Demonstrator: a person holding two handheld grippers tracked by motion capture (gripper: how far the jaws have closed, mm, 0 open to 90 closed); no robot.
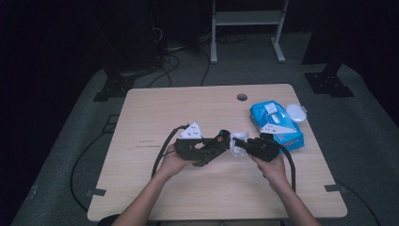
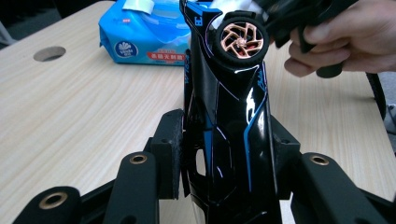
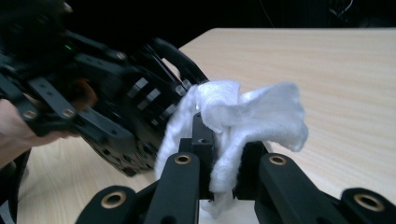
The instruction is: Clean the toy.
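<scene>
A glossy black toy car (image 2: 233, 121) with blue lines and a copper-rimmed wheel (image 2: 240, 41) stands nose-up between the jaws of my left gripper (image 2: 229, 149), whose pads press on both its sides. In the high view this gripper (image 1: 214, 143) holds the car (image 1: 222, 138) above the table's middle. My right gripper (image 3: 223, 163) is shut on a crumpled white wipe (image 3: 247, 114). The wipe (image 1: 237, 142) rests against the car's front end, with the right gripper (image 1: 245, 144) just right of it. In the right gripper view the car's dark underside (image 3: 121, 116) is at the left.
A blue pack of wet wipes (image 1: 275, 123) lies at the table's right, also seen in the left gripper view (image 2: 144, 37). A white lid (image 1: 295, 112) sits beside it. A round cable hole (image 1: 242, 97) is near the far edge of the wooden table (image 1: 155, 113).
</scene>
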